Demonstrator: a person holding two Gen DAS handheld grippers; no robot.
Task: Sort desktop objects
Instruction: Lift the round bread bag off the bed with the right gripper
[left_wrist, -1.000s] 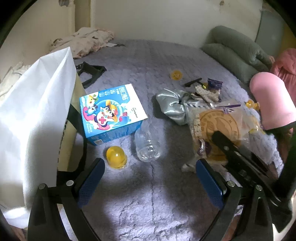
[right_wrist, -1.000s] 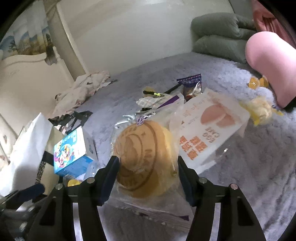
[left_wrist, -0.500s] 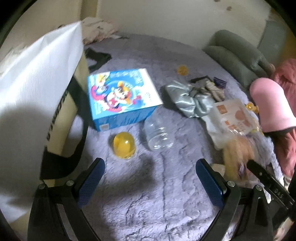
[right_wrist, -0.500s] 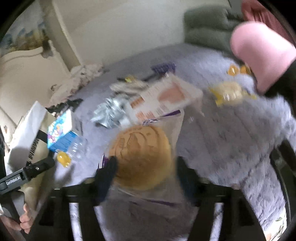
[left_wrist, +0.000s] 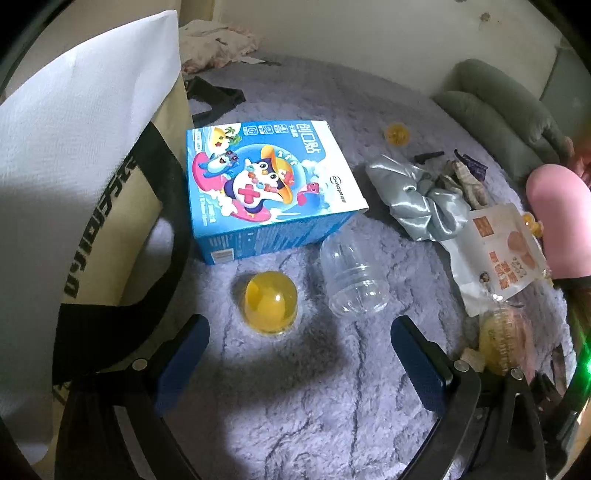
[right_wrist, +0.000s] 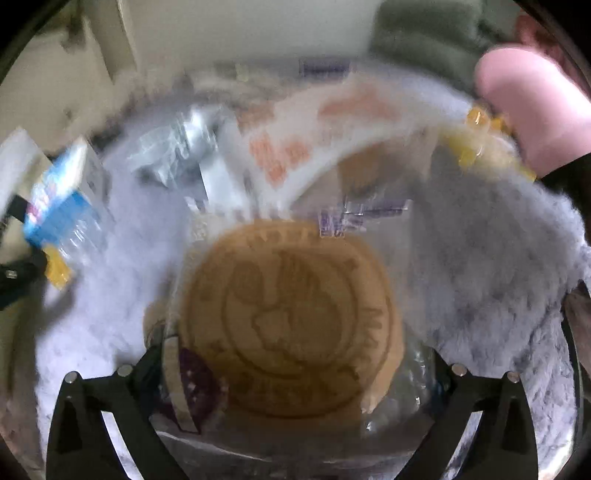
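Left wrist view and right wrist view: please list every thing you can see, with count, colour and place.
Blanket: one, grey-purple, under everything.
Bag: one, white and beige, far left.
Box: one, blue, beside the bag.
Capsule: one, yellow, before the box.
Clear jar: one, transparent, right of the capsule.
Satin cloth: one, silver, centre right.
Snack packet: one, white and orange, right.
Wrapped round cake: one, brown, between the opening right jaws.
Left gripper: open, blue pads.
Right gripper: black.

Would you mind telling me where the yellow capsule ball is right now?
In the left wrist view, the yellow capsule ball lies on the grey plush blanket, just in front of the blue cartoon box and left of the clear plastic bottle.
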